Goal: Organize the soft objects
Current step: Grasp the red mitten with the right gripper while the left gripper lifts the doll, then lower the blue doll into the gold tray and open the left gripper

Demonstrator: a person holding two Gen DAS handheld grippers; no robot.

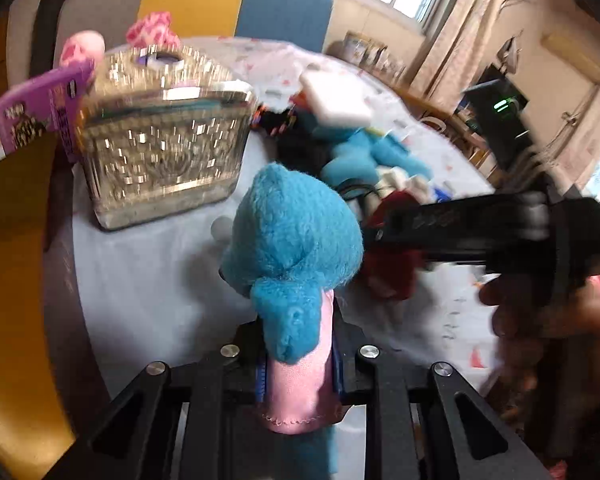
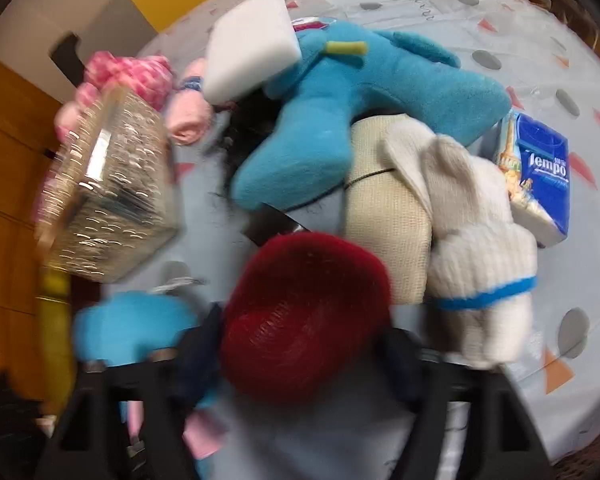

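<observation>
My left gripper (image 1: 298, 364) is shut on a blue and pink plush toy (image 1: 294, 240) and holds it up over the table, in front of a gold patterned basket (image 1: 160, 148). My right gripper (image 2: 300, 344) is shut on a dark red fuzzy item (image 2: 304, 316); it also shows in the left wrist view (image 1: 392, 264), at the right. A pile of soft things lies behind it: a big blue plush (image 2: 364, 108), a white sponge block (image 2: 252, 44), a white knit glove (image 2: 476, 248), a cream cloth (image 2: 384, 220) and pink items (image 2: 136, 72).
A Tempo tissue pack (image 2: 540, 176) lies at the right of the pile. A purple booklet (image 1: 40, 112) leans beside the basket. The round table (image 1: 152, 288) has a light patterned cloth. Chairs with yellow and blue backs (image 1: 236, 4) stand behind it.
</observation>
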